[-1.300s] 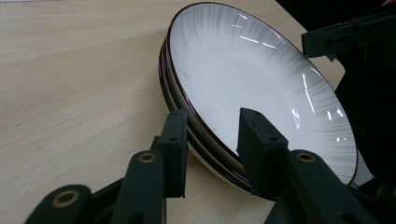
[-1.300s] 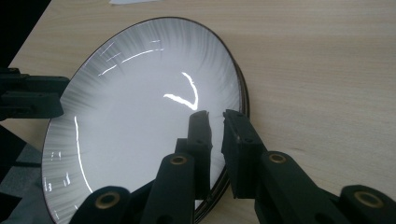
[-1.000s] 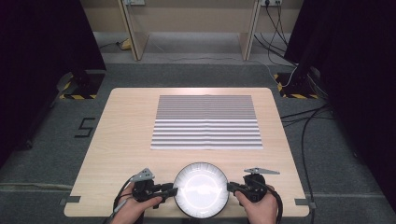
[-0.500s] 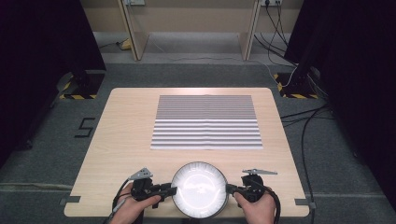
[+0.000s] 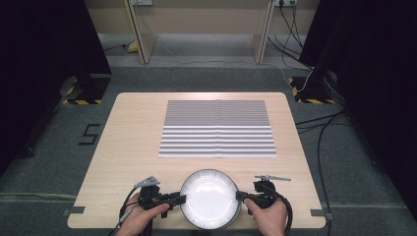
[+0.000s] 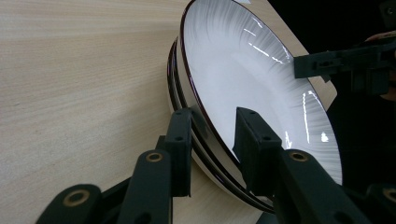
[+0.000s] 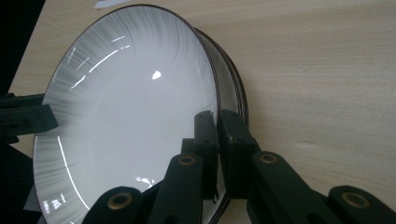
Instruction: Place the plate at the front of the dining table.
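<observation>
Right gripper view looks along the right tongs, whose two black jaws are pressed onto the rim of the top plate, one jaw inside the bowl of the plate and the other behind its edge, pinching it. Under that plate the dark-edged rims of more plates peek out, so it sits on a small stack. In the left gripper view the left tongs straddle the opposite rim of the same top plate; the jaws have just been closing, with the rim between them, but a gap is plain on both sides and the pads are not pressing on it yet. The lower plates of the stack show beside the near jaw, and the other tongs appear farther off at the far rim.

From the high view, the left tongs and right tongs meet the plate from either side, each held by a hand coming up from the bottom edge. The stack rests near the front edge of the pale wooden tabletop, about midway across. Well beyond it, toward the middle of the tabletop, lies a striped grey-and-white mat, flat and apart from the plates. Cables trail over the grey floor to the right.
</observation>
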Demonstrator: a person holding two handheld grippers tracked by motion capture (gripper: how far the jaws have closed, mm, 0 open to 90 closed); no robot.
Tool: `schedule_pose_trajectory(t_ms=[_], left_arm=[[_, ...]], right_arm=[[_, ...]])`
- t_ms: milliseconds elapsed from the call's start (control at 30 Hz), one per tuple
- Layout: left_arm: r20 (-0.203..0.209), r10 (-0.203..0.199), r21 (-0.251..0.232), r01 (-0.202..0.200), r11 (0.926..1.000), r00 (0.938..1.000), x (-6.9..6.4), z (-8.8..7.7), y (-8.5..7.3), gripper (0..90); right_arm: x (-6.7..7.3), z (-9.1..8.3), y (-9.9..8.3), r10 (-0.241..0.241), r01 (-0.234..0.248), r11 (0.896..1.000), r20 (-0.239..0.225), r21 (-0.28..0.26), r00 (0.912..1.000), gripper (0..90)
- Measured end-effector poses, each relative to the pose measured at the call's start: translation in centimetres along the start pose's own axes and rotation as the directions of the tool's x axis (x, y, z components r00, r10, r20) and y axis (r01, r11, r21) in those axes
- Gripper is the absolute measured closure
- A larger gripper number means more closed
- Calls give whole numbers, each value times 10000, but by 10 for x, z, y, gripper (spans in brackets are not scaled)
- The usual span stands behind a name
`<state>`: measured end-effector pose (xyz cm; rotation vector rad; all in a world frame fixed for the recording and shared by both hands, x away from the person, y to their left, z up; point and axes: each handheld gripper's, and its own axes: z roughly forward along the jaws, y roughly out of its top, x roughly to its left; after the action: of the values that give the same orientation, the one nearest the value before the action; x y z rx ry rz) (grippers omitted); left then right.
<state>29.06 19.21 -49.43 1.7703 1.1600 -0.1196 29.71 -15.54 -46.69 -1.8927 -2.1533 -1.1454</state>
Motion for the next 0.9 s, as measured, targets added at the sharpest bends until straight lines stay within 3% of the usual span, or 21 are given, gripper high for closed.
schedule_pose_trajectory(t_ms=[333,433,767,900], left_arm=[[-34,127,-47,-127,9999,9999,2,2,1,702],[-117,367,35,-366,9993,9993,2,5,4,709],[-288,1021,-137,-1025,9946,9944,1,8,4,722],[-251,865,-166,-869,9961,9959,2,9,5,726]], right_arm=[[2,-10,3,-306,296,9986,-236,-433,9993,866],[0,-9,3,-421,410,9979,-220,-493,9989,866],[-5,0,-2,-111,97,9993,-387,-364,9992,818],[-7,3,-2,189,-219,9986,-631,-473,9978,817]])
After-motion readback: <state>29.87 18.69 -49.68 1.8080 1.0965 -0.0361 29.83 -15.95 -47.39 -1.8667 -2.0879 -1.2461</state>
